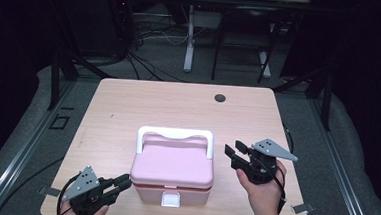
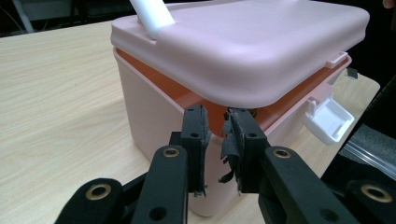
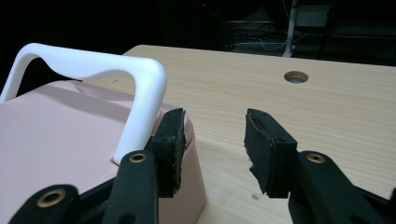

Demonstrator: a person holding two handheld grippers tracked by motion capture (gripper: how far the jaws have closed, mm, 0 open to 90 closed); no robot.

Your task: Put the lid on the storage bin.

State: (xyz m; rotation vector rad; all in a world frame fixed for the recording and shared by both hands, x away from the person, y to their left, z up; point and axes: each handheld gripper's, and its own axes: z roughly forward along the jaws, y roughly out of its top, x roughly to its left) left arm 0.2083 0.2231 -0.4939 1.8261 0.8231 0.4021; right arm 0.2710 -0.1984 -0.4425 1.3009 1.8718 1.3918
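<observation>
A pink lidded box (image 1: 172, 164) with a white handle (image 1: 175, 133) stands near the table's front edge, and its white latch (image 1: 171, 200) faces me. In the left gripper view an orange band (image 2: 285, 105) shows under the lid (image 2: 252, 42), and the latch (image 2: 327, 119) sticks out from the front. My left gripper (image 1: 126, 182) sits at the box's front left corner. Its jaws are a narrow gap apart at the lid's lip (image 2: 217, 116), with nothing between them. My right gripper (image 1: 235, 150) stands open just right of the handle's right post (image 3: 212, 123).
The light wooden table (image 1: 128, 103) has a round cable hole (image 1: 220, 98) at the back, also seen as a hole (image 3: 296, 77) ahead of the right gripper. Dark frame rails, cables and a white desk leg (image 1: 190, 37) lie beyond the table.
</observation>
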